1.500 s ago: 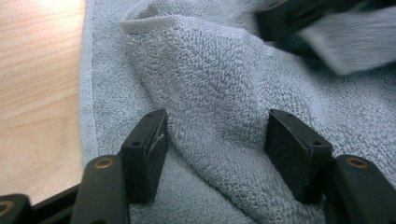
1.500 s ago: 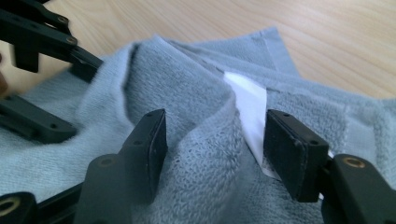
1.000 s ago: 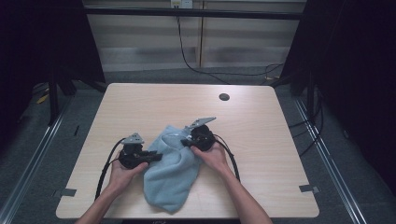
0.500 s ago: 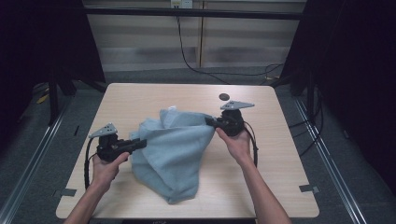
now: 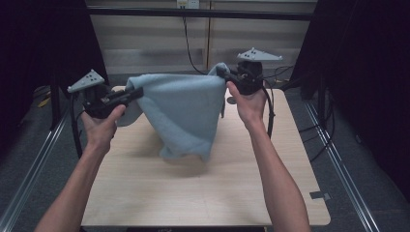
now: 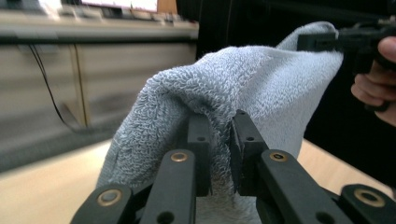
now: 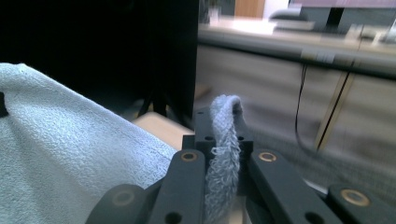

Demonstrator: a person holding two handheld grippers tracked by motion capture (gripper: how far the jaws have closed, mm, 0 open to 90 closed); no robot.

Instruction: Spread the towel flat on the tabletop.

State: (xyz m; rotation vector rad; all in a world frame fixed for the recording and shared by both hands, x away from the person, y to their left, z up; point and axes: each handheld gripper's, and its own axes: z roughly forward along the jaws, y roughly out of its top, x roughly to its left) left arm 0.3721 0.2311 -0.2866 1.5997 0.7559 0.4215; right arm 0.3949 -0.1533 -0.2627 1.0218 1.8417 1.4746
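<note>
- High view: table [image 5: 145, 193] evenly lit from above, surroundings beyond the table fall to near black on both sides.
- Soft shadow on the table just under the hanging towel [image 5: 183, 111]; no glare.
- High view slightly soft overall, low detail.
- Left gripper view: towel [image 6: 224, 93] loops sharp, cabinets behind the towel blurred.
- Right gripper view: towel [image 7: 56, 154] bright, background behind the towel streaked and defocused, upper-left area black.

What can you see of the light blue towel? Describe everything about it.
The towel is pale blue-grey looped terry cloth, soft and limp. It hangs spread in the air above the wooden table, tapering to a drooping lower end. The left gripper pinches one upper edge, the right gripper the other.
</note>
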